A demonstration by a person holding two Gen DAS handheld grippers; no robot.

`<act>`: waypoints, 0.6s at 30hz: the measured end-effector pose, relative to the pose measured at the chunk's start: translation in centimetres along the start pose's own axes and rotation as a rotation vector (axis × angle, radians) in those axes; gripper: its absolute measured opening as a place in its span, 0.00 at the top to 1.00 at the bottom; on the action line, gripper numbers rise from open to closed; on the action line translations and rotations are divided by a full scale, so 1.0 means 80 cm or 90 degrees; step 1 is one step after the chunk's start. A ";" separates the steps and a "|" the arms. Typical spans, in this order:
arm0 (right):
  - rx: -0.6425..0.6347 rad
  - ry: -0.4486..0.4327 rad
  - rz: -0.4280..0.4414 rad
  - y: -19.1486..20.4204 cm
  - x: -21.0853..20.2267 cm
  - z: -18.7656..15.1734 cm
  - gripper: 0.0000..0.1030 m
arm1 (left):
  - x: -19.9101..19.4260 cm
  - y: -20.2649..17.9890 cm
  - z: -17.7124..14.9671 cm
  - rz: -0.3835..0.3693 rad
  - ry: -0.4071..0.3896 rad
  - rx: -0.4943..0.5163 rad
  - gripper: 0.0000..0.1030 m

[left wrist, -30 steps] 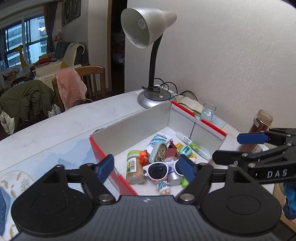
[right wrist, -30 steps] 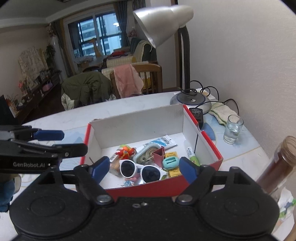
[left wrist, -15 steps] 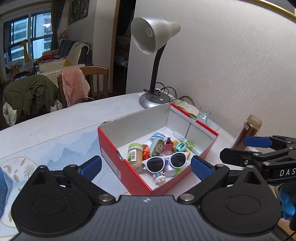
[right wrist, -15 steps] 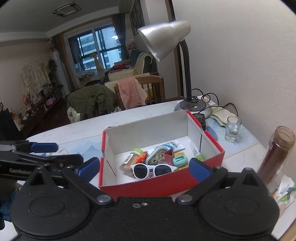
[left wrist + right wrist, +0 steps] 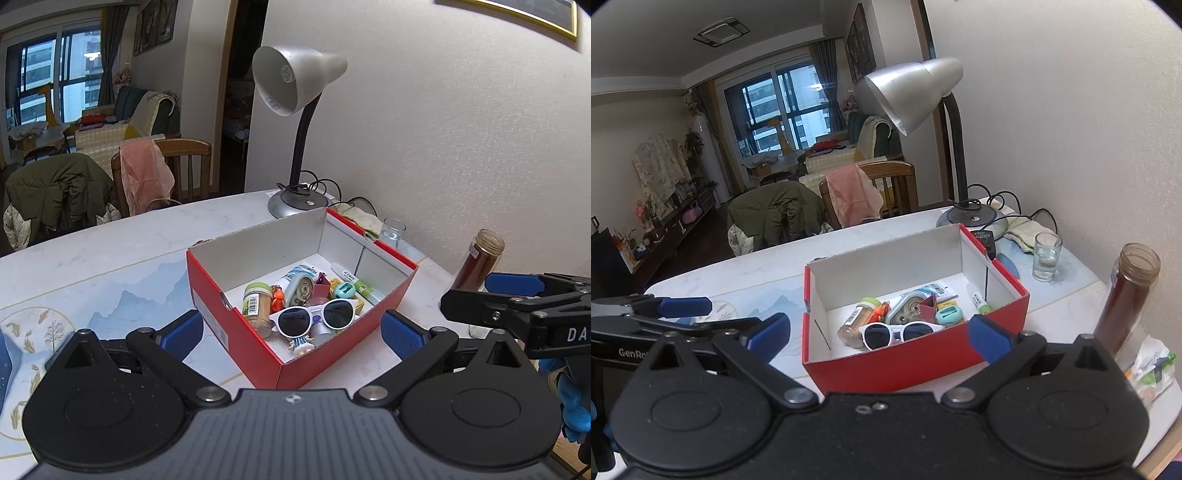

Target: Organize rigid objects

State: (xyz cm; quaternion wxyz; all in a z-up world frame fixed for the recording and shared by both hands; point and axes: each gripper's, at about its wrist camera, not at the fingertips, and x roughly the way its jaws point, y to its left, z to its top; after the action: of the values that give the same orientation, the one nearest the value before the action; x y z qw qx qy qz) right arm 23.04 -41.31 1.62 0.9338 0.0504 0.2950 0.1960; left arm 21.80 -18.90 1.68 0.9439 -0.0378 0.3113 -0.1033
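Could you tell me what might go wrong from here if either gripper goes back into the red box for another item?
1. The white sunglasses lie on top of the other items in the red box; reaching under them could drag them out.
2. The tall brown jar and the water glass stand beside the box, so a wide swing of the right gripper might tip them.
3. The left gripper is close by; both are open and could collide.

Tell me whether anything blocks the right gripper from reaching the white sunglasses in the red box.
Only the red box's near wall stands between the open right gripper and the white sunglasses. The sunglasses lie on top of the pile, nothing covering them, so coming over the rim looks clear.
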 end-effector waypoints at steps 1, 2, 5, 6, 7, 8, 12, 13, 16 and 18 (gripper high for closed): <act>0.002 0.001 0.001 0.000 -0.001 0.000 0.00 | -0.002 -0.001 0.000 0.000 -0.002 0.003 0.00; 0.004 0.002 0.002 0.000 -0.001 -0.001 0.00 | -0.003 -0.002 -0.001 -0.002 -0.003 0.005 0.00; -0.002 0.007 0.004 0.003 -0.002 -0.003 0.00 | -0.005 -0.004 -0.003 -0.004 -0.005 0.008 0.00; -0.005 0.007 0.002 0.005 -0.003 -0.004 0.00 | -0.004 -0.004 -0.003 -0.005 -0.004 0.008 0.00; -0.008 0.007 0.000 0.006 -0.003 -0.005 0.00 | -0.004 -0.003 -0.004 -0.009 -0.002 0.008 0.00; -0.011 0.006 -0.002 0.007 -0.004 -0.005 0.00 | -0.003 -0.003 -0.004 -0.010 0.000 0.006 0.00; -0.019 0.002 -0.011 0.007 -0.004 -0.005 0.00 | -0.002 -0.002 -0.005 -0.008 0.000 0.004 0.00; -0.018 0.001 -0.012 0.007 -0.004 -0.004 0.00 | -0.002 -0.001 -0.005 -0.009 -0.001 0.005 0.00; -0.018 0.001 -0.012 0.007 -0.004 -0.004 0.00 | -0.003 0.001 -0.005 -0.004 -0.004 0.004 0.00; -0.018 0.002 -0.012 0.007 -0.004 -0.004 0.00 | -0.003 0.005 -0.005 -0.004 -0.004 0.001 0.00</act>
State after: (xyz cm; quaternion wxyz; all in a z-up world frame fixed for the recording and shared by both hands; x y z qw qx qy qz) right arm 22.41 -40.92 1.61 0.9357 0.0338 0.2944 0.1916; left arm 21.47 -18.47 1.45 0.9445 -0.0385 0.3083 -0.1065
